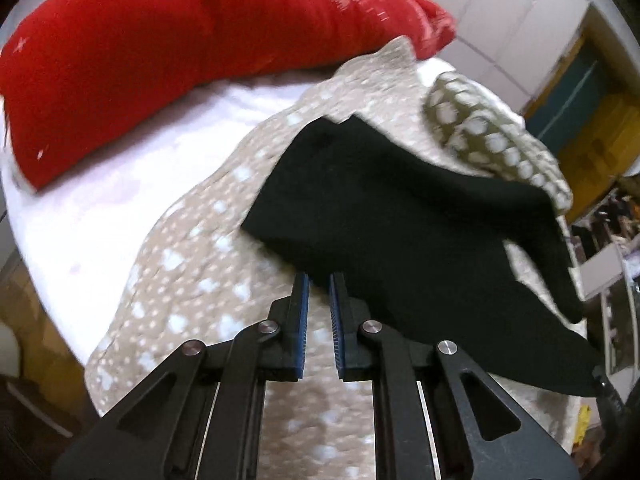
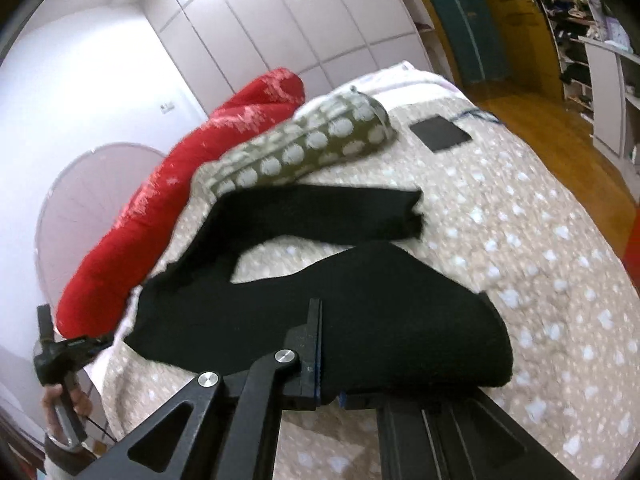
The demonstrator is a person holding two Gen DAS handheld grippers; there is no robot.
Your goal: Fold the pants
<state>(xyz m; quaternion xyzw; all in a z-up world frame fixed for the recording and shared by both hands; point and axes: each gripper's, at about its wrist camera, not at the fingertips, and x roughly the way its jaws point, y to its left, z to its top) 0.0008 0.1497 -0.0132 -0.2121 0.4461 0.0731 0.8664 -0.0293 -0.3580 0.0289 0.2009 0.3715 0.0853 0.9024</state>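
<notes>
Black pants lie on a beige spotted bedspread, one end raised at the lower right. My left gripper hovers at the pants' near edge, its jaws a narrow gap apart with only bedspread between them. In the right wrist view the pants drape over my right gripper, which is shut on their near edge; its right finger is hidden under the cloth. One leg stretches right toward the pillow, the other bends around a bare patch of bedspread.
A long red bolster lies behind on the white sheet. A green spotted pillow lies beyond the pants. A flat black tablet-like object rests on the bed's far side. White wardrobes and wood floor surround the bed.
</notes>
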